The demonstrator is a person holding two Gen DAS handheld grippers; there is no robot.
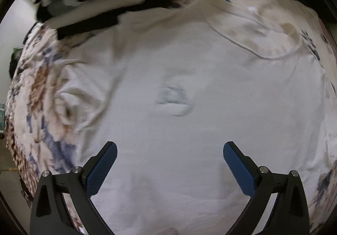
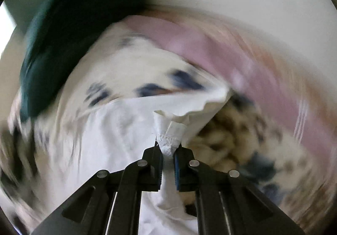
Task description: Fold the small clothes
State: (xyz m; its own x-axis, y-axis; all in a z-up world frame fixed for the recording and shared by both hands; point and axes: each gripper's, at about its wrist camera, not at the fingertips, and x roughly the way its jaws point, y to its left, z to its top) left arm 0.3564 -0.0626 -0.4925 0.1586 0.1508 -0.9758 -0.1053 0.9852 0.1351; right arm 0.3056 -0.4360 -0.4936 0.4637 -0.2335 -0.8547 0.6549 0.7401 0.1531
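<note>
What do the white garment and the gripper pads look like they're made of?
White garment: thin, matte knit, probably cotton; its stitched hem bunches softly in the right gripper. Left gripper pads: blue, dotted texture, likely rubber.

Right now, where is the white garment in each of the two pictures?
Left wrist view: the white garment lies spread across the middle, below the open left gripper.
Right wrist view: its hem is pinched in the right gripper, lower centre.
Shared landmark: the floral bedspread.
</note>
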